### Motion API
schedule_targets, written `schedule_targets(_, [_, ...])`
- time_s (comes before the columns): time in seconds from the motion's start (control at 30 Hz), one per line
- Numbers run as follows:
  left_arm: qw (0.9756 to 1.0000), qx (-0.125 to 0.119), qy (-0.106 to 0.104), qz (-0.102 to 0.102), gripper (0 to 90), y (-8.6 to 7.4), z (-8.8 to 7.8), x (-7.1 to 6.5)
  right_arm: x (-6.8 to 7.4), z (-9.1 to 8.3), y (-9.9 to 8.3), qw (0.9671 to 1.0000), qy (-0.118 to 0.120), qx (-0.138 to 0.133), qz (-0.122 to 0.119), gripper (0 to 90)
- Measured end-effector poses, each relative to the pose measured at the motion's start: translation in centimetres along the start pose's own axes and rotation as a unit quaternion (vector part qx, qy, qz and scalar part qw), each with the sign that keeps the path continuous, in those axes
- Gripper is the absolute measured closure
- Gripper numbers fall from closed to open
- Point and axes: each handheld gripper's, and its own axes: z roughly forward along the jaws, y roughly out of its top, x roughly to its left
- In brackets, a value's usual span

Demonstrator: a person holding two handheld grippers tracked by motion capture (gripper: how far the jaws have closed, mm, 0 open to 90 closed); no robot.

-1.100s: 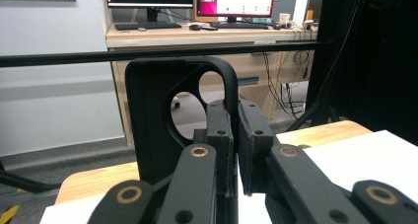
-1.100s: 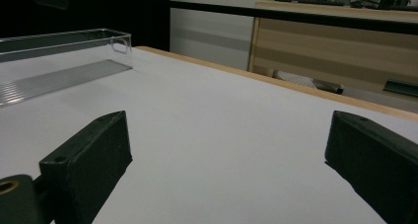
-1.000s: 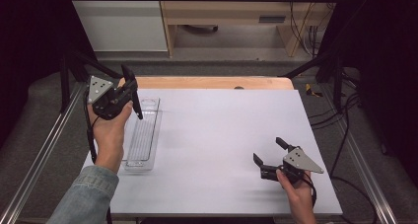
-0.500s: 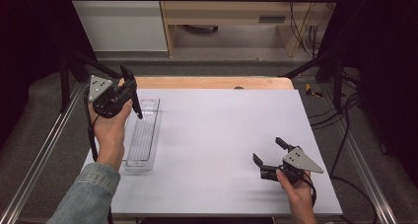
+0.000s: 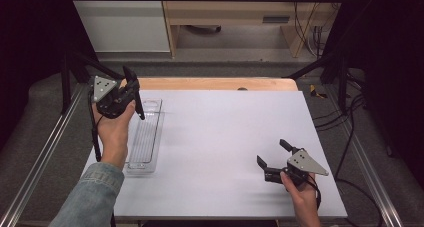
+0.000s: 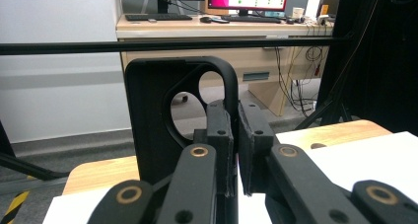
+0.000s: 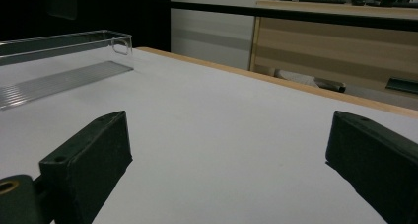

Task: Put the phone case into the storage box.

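Plastic, black and flat, is what the left tool [image 5: 131, 91] has clamped between its jaws: a thin plate with a rounded corner and two round cut-outs [image 6: 180, 120], held upright and lifted above the far end of a clear tray [image 5: 145, 137]. From where I stand the plate looks stiff and light, smooth enough to slip if pinched only at a corner. The jaws grip it along one edge, and that looks to me the sensible place to take it, well clear of the holes. The tray lies along the left side of the white tabletop [image 5: 220, 137], long and narrow with a ribbed floor, and looks brittle enough to deserve a gentle touch. Well apart, at the near right, the right tool [image 5: 272, 155] rests low over the tabletop, its jaws spread wide with nothing between them.
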Motion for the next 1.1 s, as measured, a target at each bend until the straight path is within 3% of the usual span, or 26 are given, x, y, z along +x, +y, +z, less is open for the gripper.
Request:
schedule_targets(0.9, [0.9999,0.011,0.001,0.005,84.6,-0.8,1.6,-0.1,-0.1,0.0,0.0,1.0000,0.000,0.001,0.003,3.7])
schedule_targets(1.1, [0.9999,0.017,0.001,0.002,84.6,-1.1,2.7,-0.2,-0.1,0.0,0.0,1.0000,0.002,0.001,0.002,3.8])
